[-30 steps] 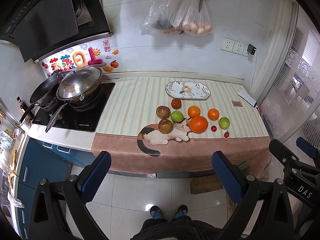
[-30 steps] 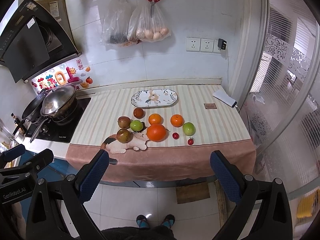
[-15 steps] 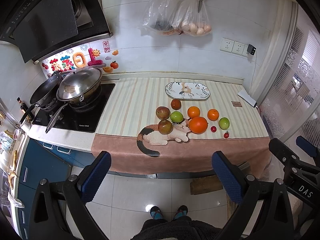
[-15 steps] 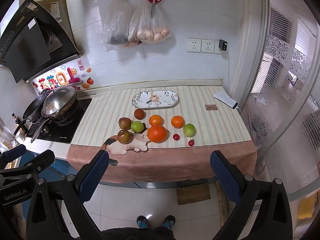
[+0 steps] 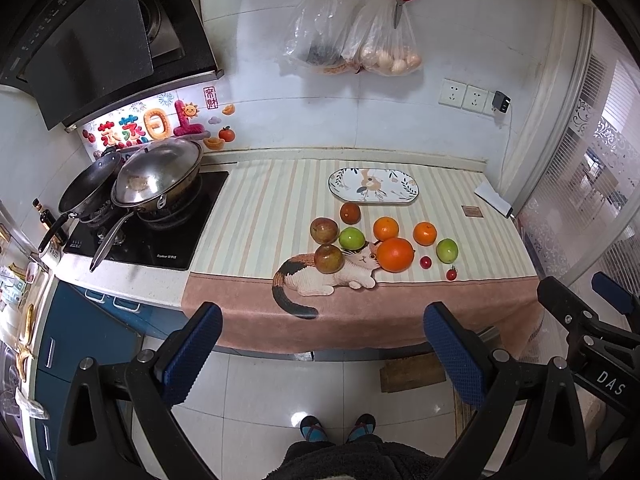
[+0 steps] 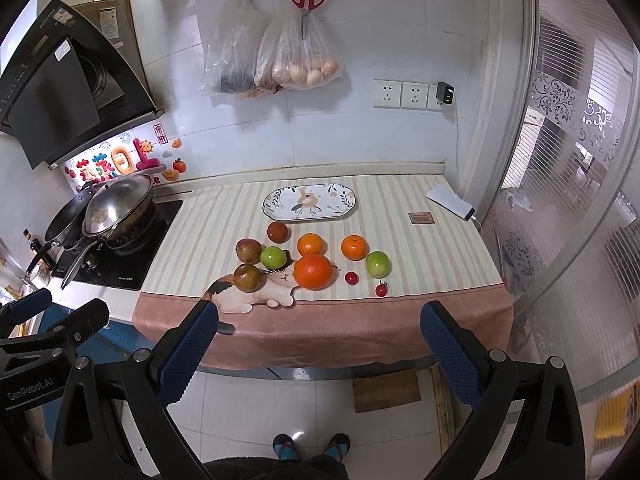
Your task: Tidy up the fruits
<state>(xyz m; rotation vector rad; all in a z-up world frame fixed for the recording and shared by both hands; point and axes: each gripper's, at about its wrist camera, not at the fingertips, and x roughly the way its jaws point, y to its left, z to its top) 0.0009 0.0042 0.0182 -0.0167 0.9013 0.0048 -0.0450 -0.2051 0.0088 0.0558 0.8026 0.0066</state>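
Both views crept slightly closer; left claw [image 5: 322, 346] & right claw [image 6: 318, 344] gape empty, oval floral ceramic plate [image 6: 309, 201] far ahead bare, loose round orange/green/red-brown fruits [image 6: 313, 271] all untouched on the tabletop [image 6: 420, 248] w/ nothing sorted yet.

Bright, sharp; heavy fisheye edges, maybe window-lit.

Ten fruits lie loose on the striped cloth of the worktop [image 6: 420, 280], in front of an oval floral plate [image 6: 310, 202]. A large orange [image 6: 313, 271] sits at the middle front. Behind it are two smaller oranges [image 6: 310, 244] [image 6: 354, 247]. To the left lie a green apple [image 6: 273, 257], two brownish-red fruits [image 6: 248, 250] [image 6: 250, 277] and a dark red fruit [image 6: 277, 231] nearest the plate. On the right rest another green apple [image 6: 378, 264] and two cherry tomatoes [image 6: 351, 277] [image 6: 381, 289].
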